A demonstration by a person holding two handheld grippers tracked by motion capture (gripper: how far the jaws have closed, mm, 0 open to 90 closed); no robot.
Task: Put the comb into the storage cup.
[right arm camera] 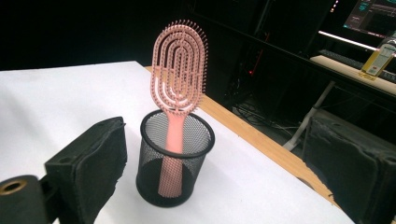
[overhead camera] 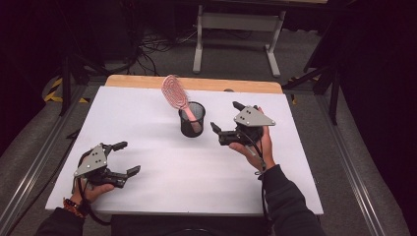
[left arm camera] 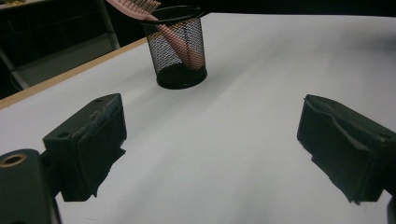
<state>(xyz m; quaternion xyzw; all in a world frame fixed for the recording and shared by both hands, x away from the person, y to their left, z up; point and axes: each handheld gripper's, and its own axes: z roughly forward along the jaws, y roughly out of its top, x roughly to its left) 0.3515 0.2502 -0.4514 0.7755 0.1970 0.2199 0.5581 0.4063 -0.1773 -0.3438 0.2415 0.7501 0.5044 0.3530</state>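
Two hand-held grippers, left [overhead camera: 123, 158] and right [overhead camera: 227, 116], wide open (both empty).

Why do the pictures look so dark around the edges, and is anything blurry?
High view: the white table is brightly lit, its surroundings dim. Left gripper view: the near jaws look soft, the mesh cup sharper. Right gripper view: the pink hairbrush is crisp against a black background.

Pink hairbrush [overhead camera: 175, 92], handle down, in black mesh cup [overhead camera: 192, 119]

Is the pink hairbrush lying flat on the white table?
No, the pink hairbrush stands handle-down inside the black mesh cup, leaning on its rim.
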